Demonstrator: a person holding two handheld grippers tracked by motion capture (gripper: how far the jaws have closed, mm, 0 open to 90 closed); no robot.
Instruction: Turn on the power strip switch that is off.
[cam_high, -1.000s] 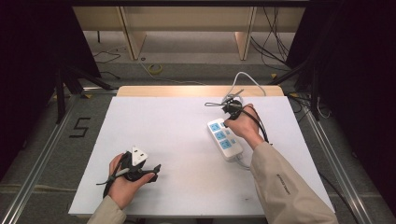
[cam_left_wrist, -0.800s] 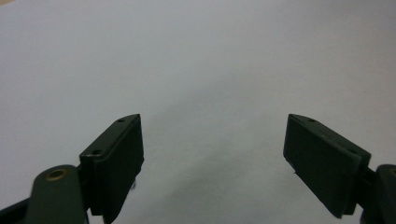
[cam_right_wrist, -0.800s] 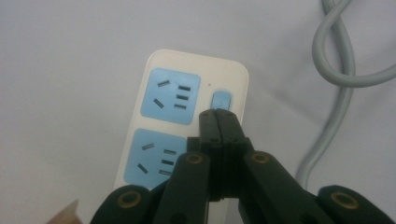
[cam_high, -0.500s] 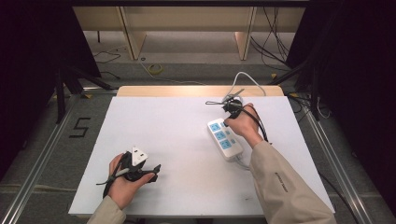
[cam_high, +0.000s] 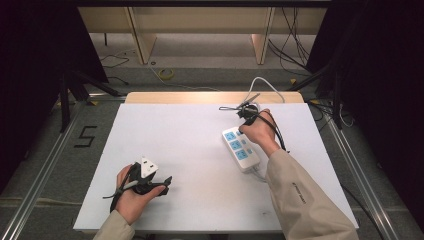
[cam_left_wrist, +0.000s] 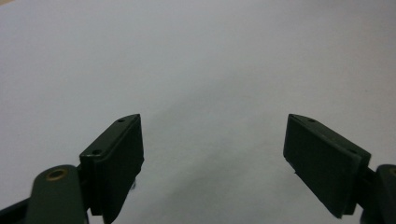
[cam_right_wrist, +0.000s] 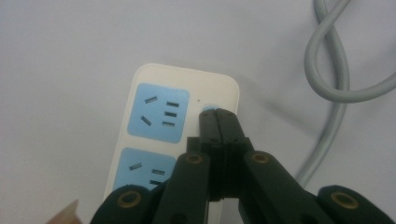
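right, the right gripper (cam_right_wrist: 218, 114) is down on the power strip (cam_high: 241, 148), its two jaws pressed flat together with nothing between them, and the joined tips sit on a small blue button (cam_right_wrist: 210, 109) at the strip's far end, just beside the first blue socket (cam_right_wrist: 159, 112). from the right gripper view the tips look to be touching the button, though how hard they bear on it can't be told. the strip lies on the white table (cam_high: 190, 145) on the right side, its long axis running from near the person's forearm away and a little leftward, sockets in a row along it. the button is at the far end, so the closed tips point straight along and down onto that end; my read is a switch press, and it wants a push downward, not a sideways one, or the strip may skid. a grey cable (cam_right_wrist: 334, 70) loops just beyond the strip.

over on the near left, the left gripper (cam_left_wrist: 212, 158) rests low with jaws spread wide and empty, bare table ahead of it. it is well apart from the strip; the right hand (cam_high: 260, 131) is plainly the nearer.
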